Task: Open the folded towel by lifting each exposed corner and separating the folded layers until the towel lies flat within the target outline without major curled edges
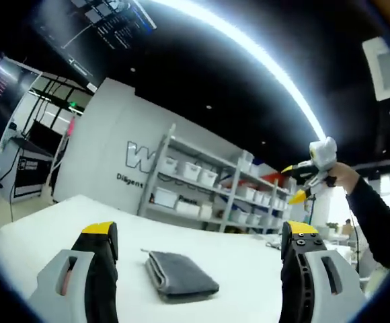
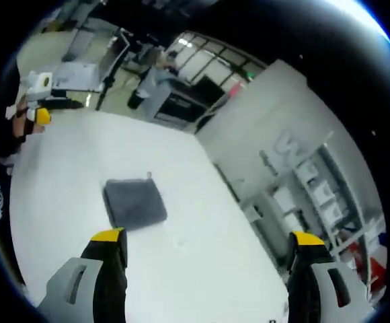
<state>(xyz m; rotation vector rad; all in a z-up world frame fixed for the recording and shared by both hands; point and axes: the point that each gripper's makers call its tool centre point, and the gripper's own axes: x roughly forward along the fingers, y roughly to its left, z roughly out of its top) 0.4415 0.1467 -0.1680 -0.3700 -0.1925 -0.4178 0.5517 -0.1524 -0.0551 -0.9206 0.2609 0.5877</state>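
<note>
towel: dark grey folded towel (image 1: 180, 274) lies on the white bench (image 1: 60, 222), still folded in a thick stack, layered edge showing on one side; right gripper view shows it as a near-square pad (image 2: 135, 202) with a small tag or loop at one corner, away from the bench edges, well in from the near corner.
left tool: left tool (image 1: 198, 252) jaws wide apart, nothing between them, yellow tips up; hangs above the bench, towel between the jaws in its own view but not touched. Also seen at the left of the right gripper view (image 2: 39, 111), held in a hand over the bench's far edge, well apart from the towel.
right tool: right tool (image 2: 208, 243) jaws spread wide, empty, above the bench, towel just beyond its left jaw, no contact. Seen in the left gripper view (image 1: 301, 182), raised high off the bench, held by a hand with a dark sleeve (image 1: 376, 215).
bench: white, bare around the towel.
background: shelving rack (image 1: 208, 192) with white bins against a grey wall with lettering; ceiling light strip (image 1: 262, 54).
</note>
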